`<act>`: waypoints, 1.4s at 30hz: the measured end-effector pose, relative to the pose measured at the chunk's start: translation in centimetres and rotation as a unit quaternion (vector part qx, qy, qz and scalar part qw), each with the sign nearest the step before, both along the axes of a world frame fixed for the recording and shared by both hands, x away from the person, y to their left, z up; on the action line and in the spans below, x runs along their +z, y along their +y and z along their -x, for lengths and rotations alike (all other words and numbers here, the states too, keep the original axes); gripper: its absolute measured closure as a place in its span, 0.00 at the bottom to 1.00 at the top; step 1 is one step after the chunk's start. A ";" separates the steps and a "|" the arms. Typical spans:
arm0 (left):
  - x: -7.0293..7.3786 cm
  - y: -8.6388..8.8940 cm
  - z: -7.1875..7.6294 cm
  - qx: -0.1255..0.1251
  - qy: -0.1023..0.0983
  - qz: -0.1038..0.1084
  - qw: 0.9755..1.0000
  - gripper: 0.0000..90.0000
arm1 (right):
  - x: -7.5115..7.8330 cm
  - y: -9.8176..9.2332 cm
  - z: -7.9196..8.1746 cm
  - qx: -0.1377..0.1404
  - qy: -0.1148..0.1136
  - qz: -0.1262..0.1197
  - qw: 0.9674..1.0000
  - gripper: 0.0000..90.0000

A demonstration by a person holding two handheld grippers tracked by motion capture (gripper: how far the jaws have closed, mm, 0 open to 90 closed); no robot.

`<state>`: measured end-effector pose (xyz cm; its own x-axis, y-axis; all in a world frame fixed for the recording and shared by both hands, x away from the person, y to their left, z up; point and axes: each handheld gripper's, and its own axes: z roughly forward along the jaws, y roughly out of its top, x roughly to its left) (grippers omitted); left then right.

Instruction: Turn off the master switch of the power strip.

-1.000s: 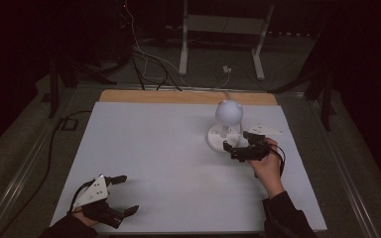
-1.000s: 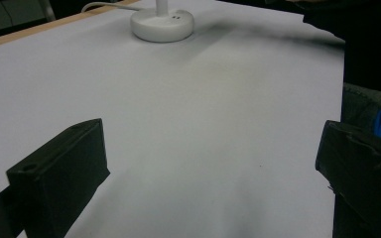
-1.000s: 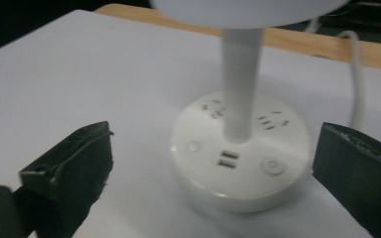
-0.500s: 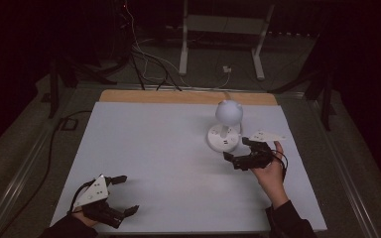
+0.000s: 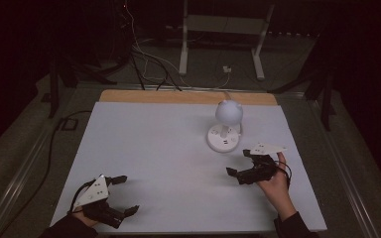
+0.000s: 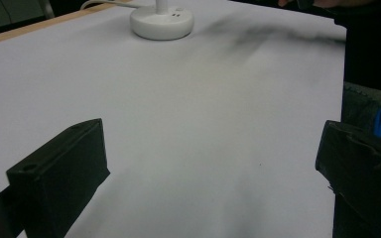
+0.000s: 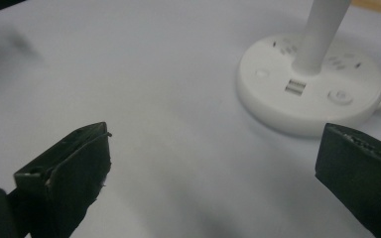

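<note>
lamp (image 5: 225, 126) upright on white table (image 5: 168, 163); dark room; both hand-held grippers' jaws apart.

Dim room, dark floor (image 5: 25, 148). White worktop (image 5: 154, 148) with wooden far edge. Cables (image 5: 144, 59) and a pale stand frame (image 5: 223, 25) behind.

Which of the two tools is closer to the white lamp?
The right tool, on the right side of the table, sits just in front of the white lamp. The left tool is far off at the near-left corner.
</note>
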<state>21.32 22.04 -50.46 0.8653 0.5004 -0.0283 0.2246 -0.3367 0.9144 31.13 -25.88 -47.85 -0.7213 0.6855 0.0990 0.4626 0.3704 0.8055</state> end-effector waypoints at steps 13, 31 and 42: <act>0.0 -0.1 0.0 0.001 0.001 -0.002 1.000 0.00 | -2.2 -2.4 2.6 -0.005 0.008 -0.002 1.000 0.01; -0.1 -0.1 0.0 0.001 0.002 -0.002 1.000 0.00 | -4.1 -5.1 5.4 -0.007 0.013 0.033 0.999 0.01; -0.1 -0.1 0.0 0.000 0.003 -0.005 1.000 0.00 | -4.6 -6.0 5.6 -0.021 0.019 0.026 0.999 0.01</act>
<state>21.37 21.92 -50.57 0.8647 0.5015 -0.0277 0.2296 -0.3455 0.9099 25.58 -31.89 -52.49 -0.6882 0.7199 0.0895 0.5087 0.3909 0.7671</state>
